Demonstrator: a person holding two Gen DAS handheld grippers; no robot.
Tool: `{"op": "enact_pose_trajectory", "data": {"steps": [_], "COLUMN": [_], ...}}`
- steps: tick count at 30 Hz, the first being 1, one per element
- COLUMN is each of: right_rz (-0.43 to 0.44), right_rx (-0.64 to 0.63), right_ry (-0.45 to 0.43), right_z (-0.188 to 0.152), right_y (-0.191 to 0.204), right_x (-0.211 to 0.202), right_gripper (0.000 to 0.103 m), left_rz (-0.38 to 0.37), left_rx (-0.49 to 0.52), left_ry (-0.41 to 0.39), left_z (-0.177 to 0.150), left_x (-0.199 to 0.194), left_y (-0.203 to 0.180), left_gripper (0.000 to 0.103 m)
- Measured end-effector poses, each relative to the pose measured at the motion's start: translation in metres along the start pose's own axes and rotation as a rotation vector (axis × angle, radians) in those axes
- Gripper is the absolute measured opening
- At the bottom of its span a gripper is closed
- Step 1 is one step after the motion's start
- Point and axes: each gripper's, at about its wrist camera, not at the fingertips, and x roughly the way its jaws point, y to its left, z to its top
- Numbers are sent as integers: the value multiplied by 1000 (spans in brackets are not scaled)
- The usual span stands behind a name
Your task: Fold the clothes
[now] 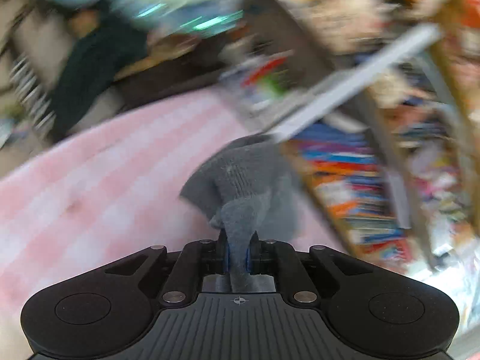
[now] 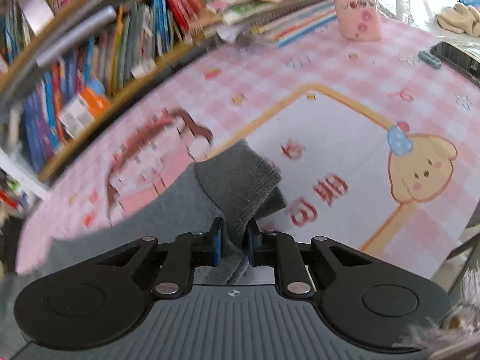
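A grey knitted sock is pinched between the blue pads of my left gripper, which is shut on it; the sock bunches up just ahead of the fingers, above the pink checked cloth. In the right wrist view my right gripper is shut on the ribbed cuff of the grey sock, whose lighter body trails off to the lower left over the pink checked table cover. The left wrist view is heavily blurred.
Shelves packed with books stand left of the table. At the far edge lie a stack of notebooks, a pink bottle and a dark device. Beige gloves lie far right. A person in dark clothes sits beyond.
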Motion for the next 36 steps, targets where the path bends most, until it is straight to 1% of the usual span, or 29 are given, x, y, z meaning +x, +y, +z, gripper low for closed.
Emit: {"op": "enact_pose_trajectory", "data": {"steps": [2,3,5,7,10,11,12,13,14,15,16,18,19,21,22,24,26,29,36], "right_rz": [-23,-26,-36,-52,-83,-92,-101,-107,-109,-110,-118,-126,-127,-124,-126,-124,-112,-91,-42], "right_rx": [-7,-19,-47,-73,-82,-83,-84,-84,-84,-85,-86,-92,-96,-114,-124,-155,-199,-272,-430], "right_ry": [22,17,10,7,0,-4,-7,-10,-15,-21,-28,-43,-51,-67,-71,-76,-76,-75,-38], "right_z": [-6,-7,-9,-11,-13,-14,-15,-16,-18,-19,-20,-24,-26,-32,-35,-43,-52,-66,-98], "right_y": [-1,-1,2,6,11,12,13,15,15,16,18,21,24,30,34,44,55,73,109], "right_x": [7,8,9,10,10,10,9,7,5,2,0,-8,-11,-18,-21,-25,-27,-29,-28], "right_gripper": [15,16,16,18,26,28,31,38,43,46,51,57,63,69,74,77,83,85,90], "left_rz": [106,116,96,103,122,125,132,138,139,141,144,152,156,158,160,161,160,158,144], "left_rx": [-63,-64,-61,-45,-4,2,9,16,23,28,34,44,49,48,47,50,56,62,67], "left_ry": [82,83,63,70,83,82,80,78,68,58,47,35,29,29,28,29,32,33,38], "left_z": [-10,-14,-20,-20,-19,-18,-18,-18,-20,-19,-19,-19,-19,-19,-19,-21,-22,-23,-24], "left_x": [14,15,12,11,7,8,7,6,4,1,-1,-3,-5,-6,-7,-9,-11,-14,-20], "left_y": [26,31,34,33,30,27,26,26,25,25,24,22,21,21,21,21,21,23,29], "left_gripper": [8,9,10,14,18,24,34,37,49,61,65,67,67,70,71,72,72,73,73]}}
